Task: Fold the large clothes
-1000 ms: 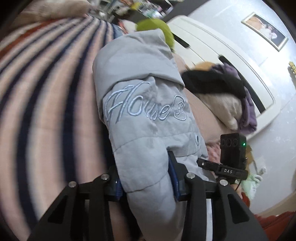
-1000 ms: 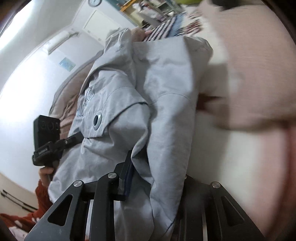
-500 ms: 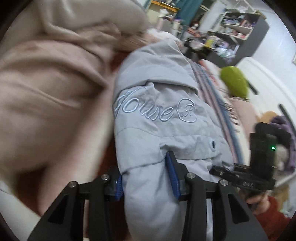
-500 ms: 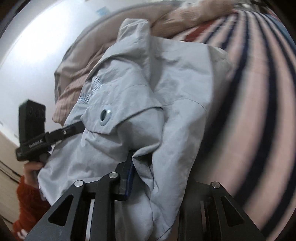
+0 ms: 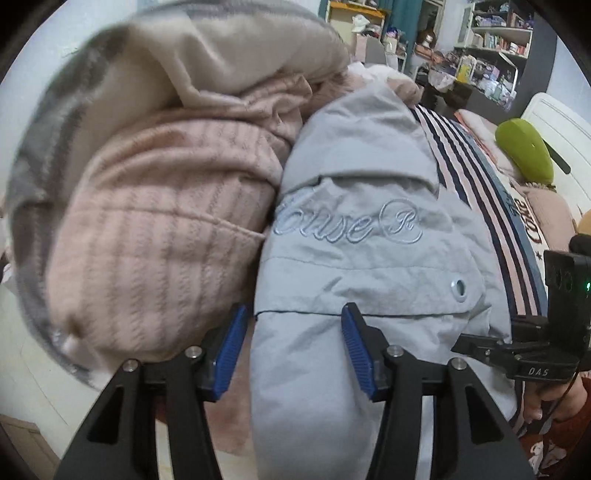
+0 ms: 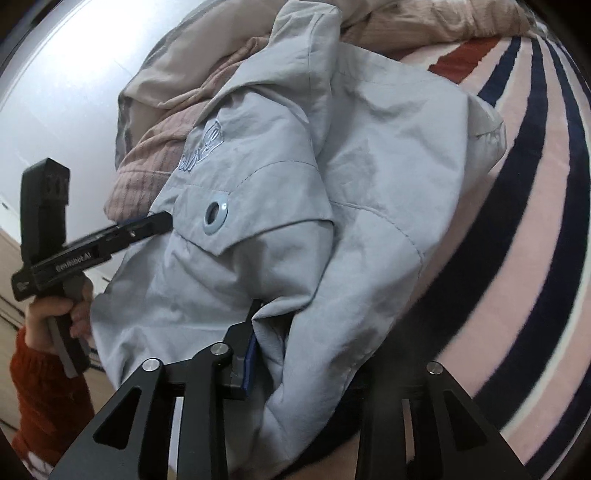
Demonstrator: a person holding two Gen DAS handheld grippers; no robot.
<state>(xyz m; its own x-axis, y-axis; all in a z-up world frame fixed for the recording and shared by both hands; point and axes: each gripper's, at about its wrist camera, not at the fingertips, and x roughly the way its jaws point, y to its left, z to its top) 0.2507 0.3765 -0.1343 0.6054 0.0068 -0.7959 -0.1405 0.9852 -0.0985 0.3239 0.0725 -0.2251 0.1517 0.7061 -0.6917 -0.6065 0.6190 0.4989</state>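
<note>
A folded light grey padded jacket (image 5: 354,236) with embroidered script lies on the striped bed, pressed against a pile of pink bedding. It also shows in the right wrist view (image 6: 295,206). My left gripper (image 5: 291,343) has its jaws wide, the thick folded edge between the blue pads (image 5: 356,347). My right gripper (image 6: 295,354) is closed on the jacket's other bunched edge; its right finger is hidden under cloth. Each gripper shows in the other's view, the right one (image 5: 554,332) and the left one (image 6: 92,247).
A heap of pink ribbed and beige blankets (image 5: 159,206) sits left of the jacket. The pink and navy striped bedspread (image 6: 524,229) is to the right. A green pillow (image 5: 524,147) and white headboard are far right, cluttered shelves (image 5: 491,33) behind.
Both grippers swung the jacket across the bed and set it down beside the pink blanket pile. The left jaws have spread wider around the fold.
</note>
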